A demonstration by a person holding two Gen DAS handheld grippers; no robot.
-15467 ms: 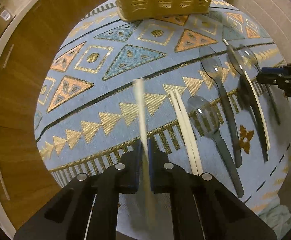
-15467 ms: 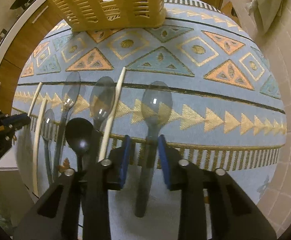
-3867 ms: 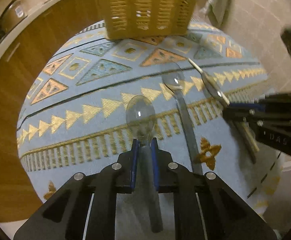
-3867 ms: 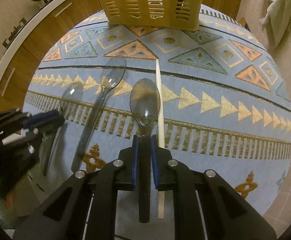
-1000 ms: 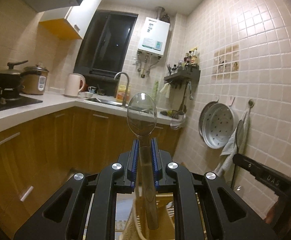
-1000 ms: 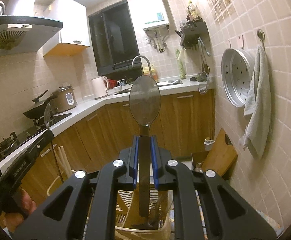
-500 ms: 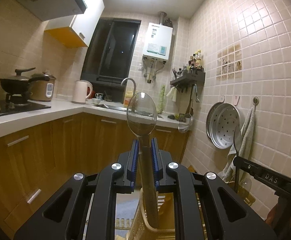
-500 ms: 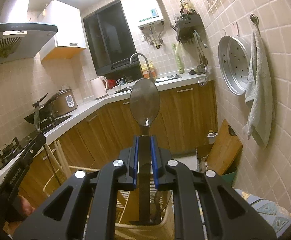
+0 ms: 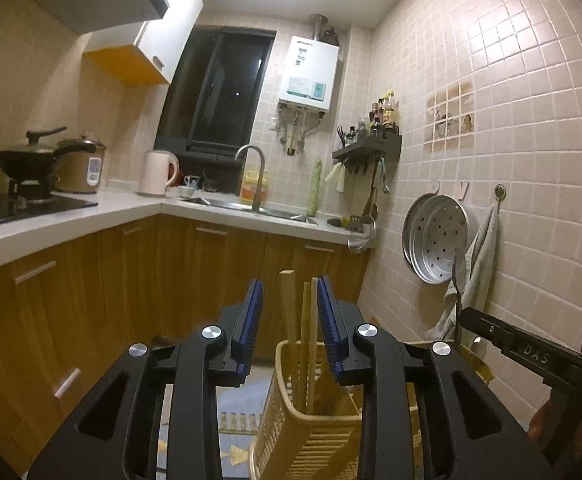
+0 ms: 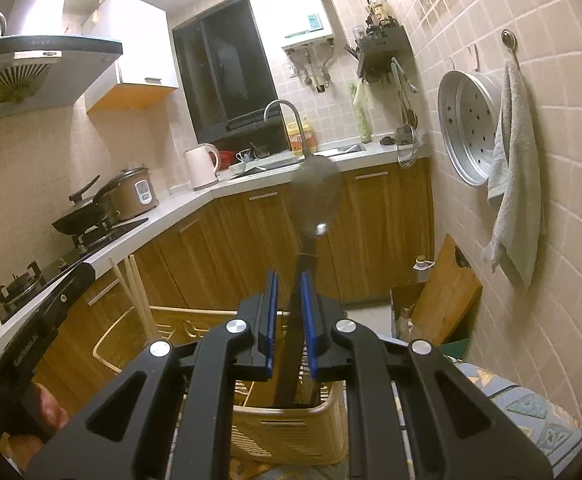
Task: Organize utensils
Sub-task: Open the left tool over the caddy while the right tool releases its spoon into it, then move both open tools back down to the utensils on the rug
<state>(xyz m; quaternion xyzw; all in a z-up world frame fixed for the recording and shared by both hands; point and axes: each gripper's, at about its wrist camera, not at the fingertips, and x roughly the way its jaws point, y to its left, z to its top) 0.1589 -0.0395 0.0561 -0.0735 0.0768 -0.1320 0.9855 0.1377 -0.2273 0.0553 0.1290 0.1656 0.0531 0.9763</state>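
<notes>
Since half a second ago: left gripper [image 9: 289, 322] has just been opening, and the clear spoon it was pinching upright is gone from between its blue pads, presumably dropped into the basket [image 9: 311, 436] below; I cannot see where it landed. Its jaws are now standing apart with nothing pinched; only the chopsticks [image 9: 291, 308] are showing through the gap

Right gripper [image 10: 289, 318]: I am pinching the dark handle of a grey spoon [image 10: 316, 196], bowl up and slightly blurred, handle end hanging inside the basket [image 10: 291, 432]

Risks, as I am judging them:
- spoon tilting as I loosen my right pads, catching the rim and tipping out onto the cloth [image 10: 531, 404]
- handle snagging in a wall slot instead of reaching the bottom
- my two grippers crowding each other over one small opening

Containers:
- basket, yellow slatted plastic, standing on the patterned cloth: holding pale chopsticks [image 10: 137, 292] leaning upright on its left side; other contents are hiding behind my fingers
</notes>
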